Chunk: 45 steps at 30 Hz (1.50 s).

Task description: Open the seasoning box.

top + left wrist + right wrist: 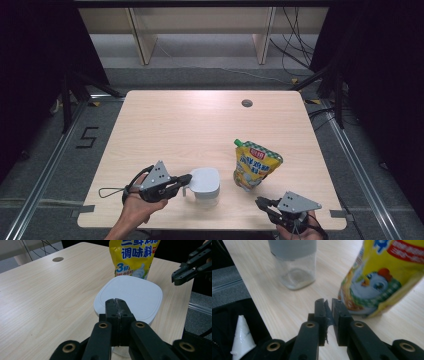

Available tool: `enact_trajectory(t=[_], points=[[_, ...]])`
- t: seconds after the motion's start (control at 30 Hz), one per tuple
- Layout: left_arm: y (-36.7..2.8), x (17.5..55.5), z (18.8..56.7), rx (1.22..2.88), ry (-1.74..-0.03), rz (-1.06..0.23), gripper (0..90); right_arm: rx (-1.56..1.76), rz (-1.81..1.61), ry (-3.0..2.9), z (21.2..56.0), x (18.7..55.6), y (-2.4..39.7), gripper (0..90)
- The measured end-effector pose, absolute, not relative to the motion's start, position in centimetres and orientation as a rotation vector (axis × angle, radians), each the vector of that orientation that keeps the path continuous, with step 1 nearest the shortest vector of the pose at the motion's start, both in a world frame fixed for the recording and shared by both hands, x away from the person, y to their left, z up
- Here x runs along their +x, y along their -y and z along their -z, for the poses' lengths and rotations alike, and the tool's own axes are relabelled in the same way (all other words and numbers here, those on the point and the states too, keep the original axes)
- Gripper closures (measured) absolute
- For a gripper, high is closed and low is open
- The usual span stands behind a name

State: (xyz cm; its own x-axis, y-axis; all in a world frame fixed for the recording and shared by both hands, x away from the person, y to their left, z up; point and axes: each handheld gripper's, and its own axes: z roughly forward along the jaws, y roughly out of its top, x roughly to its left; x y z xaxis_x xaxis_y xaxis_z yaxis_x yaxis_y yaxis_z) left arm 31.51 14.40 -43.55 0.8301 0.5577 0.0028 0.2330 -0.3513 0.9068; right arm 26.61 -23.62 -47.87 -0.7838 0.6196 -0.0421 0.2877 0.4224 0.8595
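A clear jar with a white square lid (206, 181) stands near the table's front edge; it also shows in the left gripper view (130, 295) and the right gripper view (295, 270). My left gripper (189, 178) (116, 301) is shut, its tips at the lid's near edge; I cannot tell whether anything is pinched. A yellow seasoning pouch (255, 164) (133, 257) (382, 277) stands upright to the jar's right. My right gripper (260, 201) (327, 301) (176, 277) hovers just in front of the pouch, jaws nearly together with only a slit and nothing between them.
The pale wooden table (165, 125) has a round cable hole (246, 103) (58, 259) at the back right. Dark curtains flank both sides, and cables lie on the floor behind. A white pointed piece (240, 337) sits below the table's edge.
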Motion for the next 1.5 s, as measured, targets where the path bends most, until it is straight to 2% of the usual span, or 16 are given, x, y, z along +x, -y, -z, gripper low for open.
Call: enact_trajectory(t=[0.63, 1.5], points=[[-14.7, 31.5, 43.8, 1.913, -0.618, -0.352, 88.7, 0.664, -1.437, -2.325, 46.9, 28.8, 18.3, 89.6], [-15.1, 31.3, 44.1, 1.904, -0.606, -0.360, 88.7, 0.552, -1.495, -2.322, 45.1, 30.5, 14.7, 90.0]])
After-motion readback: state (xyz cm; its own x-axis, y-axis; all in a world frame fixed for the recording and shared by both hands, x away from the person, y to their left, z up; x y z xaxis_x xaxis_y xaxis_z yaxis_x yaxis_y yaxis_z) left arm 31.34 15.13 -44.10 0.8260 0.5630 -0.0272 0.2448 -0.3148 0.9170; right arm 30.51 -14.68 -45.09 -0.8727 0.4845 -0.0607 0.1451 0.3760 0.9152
